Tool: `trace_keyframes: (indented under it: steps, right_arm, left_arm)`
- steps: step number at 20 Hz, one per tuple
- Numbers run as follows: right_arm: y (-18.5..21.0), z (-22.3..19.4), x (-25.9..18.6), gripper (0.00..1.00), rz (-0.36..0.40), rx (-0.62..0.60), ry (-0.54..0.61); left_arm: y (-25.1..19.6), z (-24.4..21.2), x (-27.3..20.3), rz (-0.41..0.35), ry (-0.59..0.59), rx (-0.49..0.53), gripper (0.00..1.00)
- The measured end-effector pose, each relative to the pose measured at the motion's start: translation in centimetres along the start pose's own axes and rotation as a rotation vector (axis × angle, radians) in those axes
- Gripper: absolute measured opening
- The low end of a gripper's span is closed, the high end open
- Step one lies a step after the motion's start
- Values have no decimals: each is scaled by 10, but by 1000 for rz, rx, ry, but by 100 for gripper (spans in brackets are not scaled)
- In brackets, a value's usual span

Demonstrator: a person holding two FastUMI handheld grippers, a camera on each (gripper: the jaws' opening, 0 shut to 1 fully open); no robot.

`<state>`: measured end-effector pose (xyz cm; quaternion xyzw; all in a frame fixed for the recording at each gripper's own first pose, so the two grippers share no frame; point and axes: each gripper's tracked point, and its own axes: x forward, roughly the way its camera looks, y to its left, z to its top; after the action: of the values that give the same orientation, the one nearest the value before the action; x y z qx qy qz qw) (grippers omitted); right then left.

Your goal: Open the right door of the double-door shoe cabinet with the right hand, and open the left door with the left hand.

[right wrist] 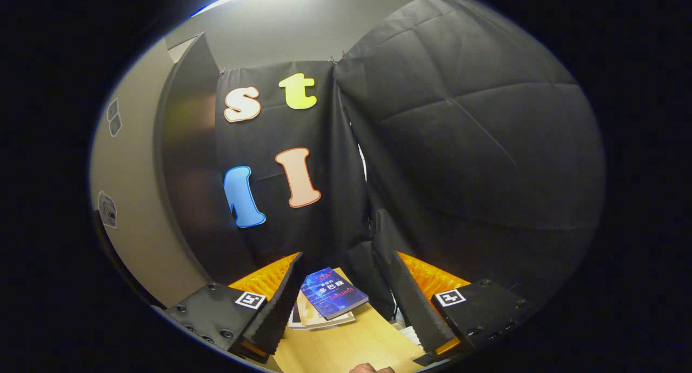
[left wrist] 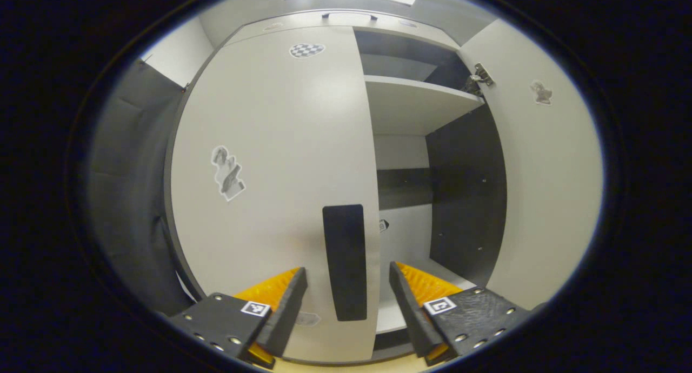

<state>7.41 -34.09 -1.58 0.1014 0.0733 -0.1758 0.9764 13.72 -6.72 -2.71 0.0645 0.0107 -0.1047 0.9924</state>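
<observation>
In the left gripper view, the left gripper (left wrist: 347, 292) has its jaws spread apart with nothing between them. Straight ahead, framed in the gap between the fingers, is the dark handle (left wrist: 345, 262) of the left door (left wrist: 270, 173), a tall narrow bar with its long axis vertical, set close to the door's free edge. That door looks shut, its face square to the gripper. Beyond the right finger, the cabinet interior (left wrist: 411, 162) is exposed, with a shelf (left wrist: 416, 100) running across it, and the right door (left wrist: 546, 189) is swung wide open, its inner face and a hinge (left wrist: 478, 78) on show. So the right half of the task appears done; the left door is left to open, and the fingers seem lined up to close on its handle, though whether they touch it I cannot tell.

In the right gripper view, the right gripper (right wrist: 346, 292) also has its jaws apart and empty. Ahead of them hangs the booth wall (right wrist: 459, 146); just past the fingertips a book (right wrist: 332, 294) lies on a wooden tabletop (right wrist: 346, 346). Off to the left finger's side a pale panel (right wrist: 130, 211), probably the opened door, is seen edge-on.
</observation>
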Motion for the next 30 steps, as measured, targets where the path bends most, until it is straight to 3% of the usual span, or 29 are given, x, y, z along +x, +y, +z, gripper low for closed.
trace_keyframes:
  steps: [2, 3, 4, 6, 7, 8, 11, 12, 15, 20, 28, 29, 30]
  right_arm:
    - [-9, -3, 9, 98, -1, -1, 16]
    - [-11, -1, 14, 92, 0, -3, 23]
    - [-12, -1, 19, 92, 5, -4, 26]
    - [-9, 3, 34, 92, 30, 5, 26]
    - [-4, 5, 41, 98, 50, 18, 26]
    - [1, 4, 48, 92, 69, 29, 27]
    - [14, 0, 66, 92, 115, 36, 46]
    - [19, -2, 70, 98, 130, 33, 53]
    - [27, -6, 80, 98, 151, 14, 73]
    - [35, -8, 87, 98, 170, 16, 74]
    - [37, -9, 48, 98, 161, -21, 52]
    - [38, -8, 40, 92, 160, -12, 49]
    - [41, -9, 31, 98, 156, -5, 48]
  left_arm:
    - [0, -5, 2, 14, 21, -10, 59]
    - [0, -6, 2, 30, 28, -21, 59]
    - [4, -2, 1, 61, 13, -26, 60]
    - [-1, 3, 4, 65, -3, -65, 45]
    - [0, 6, 4, 72, -9, -74, 38]
    - [1, 9, 5, 77, -20, -74, 38]
    - [1, 7, 5, 101, 2, -65, 27]
    - [3, 7, 3, 110, 2, -59, 27]
    - [5, 4, 4, 134, 7, -54, 27]
    - [4, 4, 3, 131, 10, -49, 5]
    - [2, 4, 0, 99, 4, -72, 6]
    - [1, 4, -2, 90, 2, -75, 6]
    - [1, 4, -4, 81, 2, -79, 6]
